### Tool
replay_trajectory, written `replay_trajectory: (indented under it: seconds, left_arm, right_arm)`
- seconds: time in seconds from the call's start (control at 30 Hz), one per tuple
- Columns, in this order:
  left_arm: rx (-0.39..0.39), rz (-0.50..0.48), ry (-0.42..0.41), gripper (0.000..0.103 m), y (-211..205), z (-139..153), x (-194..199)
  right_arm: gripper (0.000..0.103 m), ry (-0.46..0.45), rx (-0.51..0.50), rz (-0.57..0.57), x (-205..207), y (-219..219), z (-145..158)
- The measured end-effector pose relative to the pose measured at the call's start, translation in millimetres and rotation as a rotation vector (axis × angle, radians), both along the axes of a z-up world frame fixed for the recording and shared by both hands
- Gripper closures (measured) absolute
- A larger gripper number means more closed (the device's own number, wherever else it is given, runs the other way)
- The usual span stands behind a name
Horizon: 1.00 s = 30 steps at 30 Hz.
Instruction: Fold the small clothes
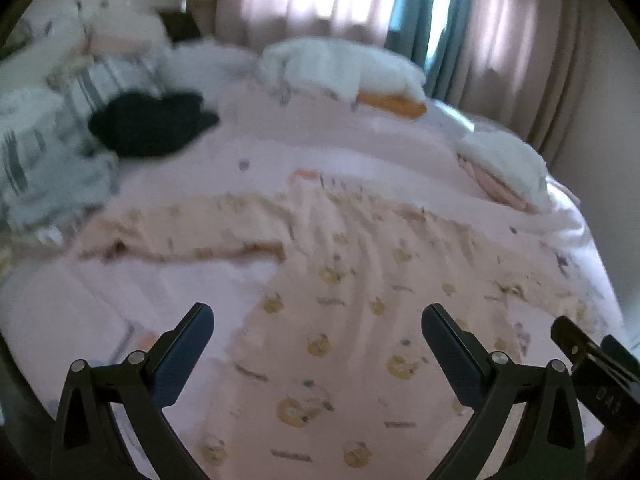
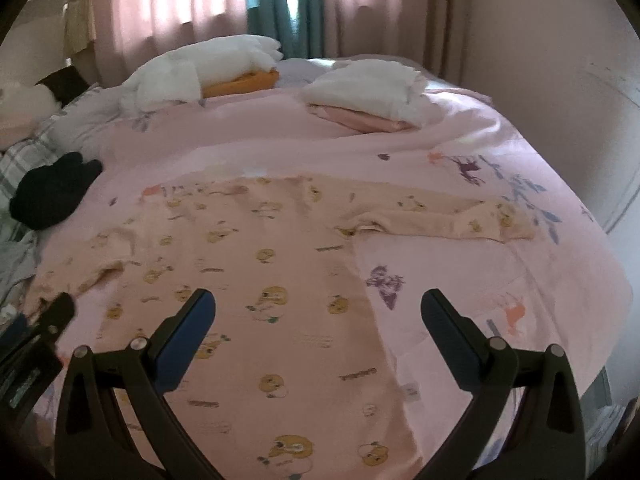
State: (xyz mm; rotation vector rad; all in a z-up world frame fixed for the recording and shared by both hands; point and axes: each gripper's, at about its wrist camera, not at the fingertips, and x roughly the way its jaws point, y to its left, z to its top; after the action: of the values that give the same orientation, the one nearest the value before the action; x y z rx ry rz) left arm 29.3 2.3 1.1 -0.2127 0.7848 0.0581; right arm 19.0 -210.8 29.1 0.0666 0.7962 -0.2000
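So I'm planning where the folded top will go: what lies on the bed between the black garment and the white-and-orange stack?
In the right wrist view, only bare pink bedspread lies between the black garment and the white-and-orange stack.

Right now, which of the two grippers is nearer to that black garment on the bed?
Left. The black garment lies ahead and to the left of the left gripper; the right gripper sits further right, with the spread peach shirt between.
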Motion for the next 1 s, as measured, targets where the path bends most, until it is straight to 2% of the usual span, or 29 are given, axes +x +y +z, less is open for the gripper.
replay_trajectory:
  seconds: [0.07,0.17,0.27,0.33,0.43,0.5,0.57,0.7,0.77,0.87,1.0]
  left_arm:
    - [0.006,-0.004,-0.009,0.000,0,0,2]
    - [0.075,-0.010,-0.037,0.000,-4,0,-1]
    - [0.143,-0.038,-0.057,0.000,-7,0,-8]
    - [0.140,-0.031,-0.056,0.000,-6,-2,-10]
    - [0.151,-0.064,-0.099,0.000,-2,-1,-15]
    - [0.147,-0.027,-0.093,0.000,4,-1,-14]
    - [0.111,-0.021,-0.105,0.000,9,-3,-13]
    - [0.135,-0.061,-0.089,0.000,7,-13,-14]
    - [0.152,-0.068,-0.077,0.000,6,-17,-15]
    - [0.117,-0.062,-0.086,0.000,9,-17,-17]
    - [0.084,-0.065,-0.069,0.000,10,-19,-12]
  right_arm:
    - [0.000,0.001,-0.057,-0.009,3,9,4]
    - [0.000,-0.005,-0.120,-0.021,8,18,5]
    - [0.000,-0.015,-0.089,-0.010,11,21,4]
    - [0.000,-0.016,-0.019,0.012,9,23,0]
    - [0.000,-0.026,0.123,0.051,4,26,-7]
    - [0.000,-0.039,0.169,0.068,3,31,-10]
    - [0.000,-0.038,0.140,0.091,3,40,-12]
    - [0.000,-0.061,0.037,0.074,4,51,-15]
    - [0.000,-0.042,0.011,0.073,9,52,-18]
    - [0.000,-0.005,0.031,0.083,13,47,-24]
    - [0.000,-0.012,0.074,0.079,13,39,-24]
